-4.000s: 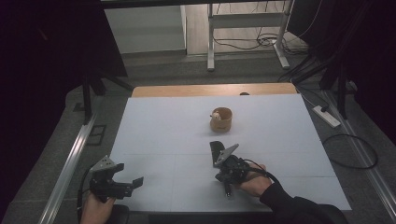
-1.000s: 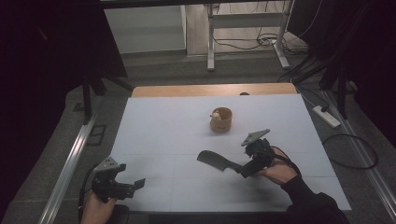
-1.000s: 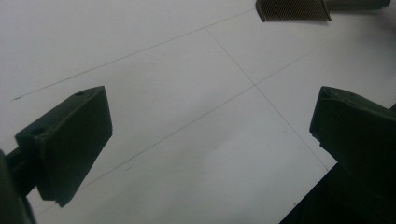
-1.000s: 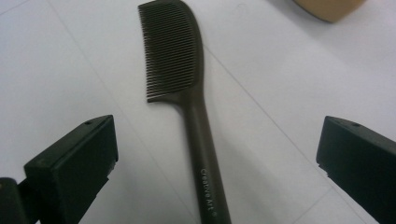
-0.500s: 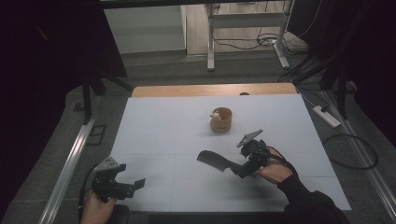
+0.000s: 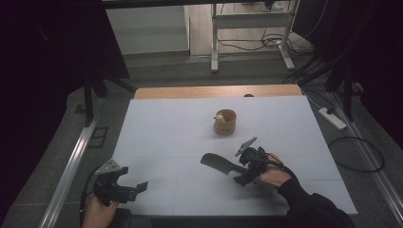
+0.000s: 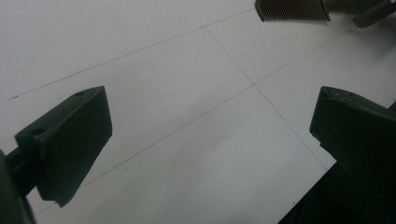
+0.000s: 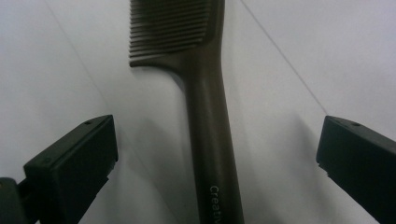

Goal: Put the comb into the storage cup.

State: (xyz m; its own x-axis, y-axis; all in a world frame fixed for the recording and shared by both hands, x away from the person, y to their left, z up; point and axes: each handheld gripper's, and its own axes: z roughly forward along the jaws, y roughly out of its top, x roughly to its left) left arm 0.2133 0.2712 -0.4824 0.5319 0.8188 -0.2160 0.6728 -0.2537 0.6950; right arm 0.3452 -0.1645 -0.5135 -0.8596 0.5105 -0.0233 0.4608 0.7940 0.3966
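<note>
A dark comb point(image 6: 216, 164) lies flat on the white table point(image 6: 166, 133), teeth end to the left, handle pointing right. In the right gripper view the comb's handle point(image 8: 208, 140) runs up between my two jaws, which stand wide apart on either side without touching it. My right gripper point(image 6: 237, 172) is open at the handle's end. My left gripper point(image 6: 138, 187) rests open near the table's front left corner with bare table between its jaws point(image 7: 210, 116). The comb's teeth point(image 7: 292, 9) show far off in the left gripper view.
A small wooden cup point(image 6: 225, 121) with something pale inside stands behind the comb, toward the table's middle back. A wooden strip point(image 6: 214, 91) edges the far side. A power strip point(image 6: 332, 118) and cables lie on the floor to the right.
Four seconds ago the right gripper held the comb; it has since laid it flat and let go. In the last second the open right gripper slid a little left along the handle.
</note>
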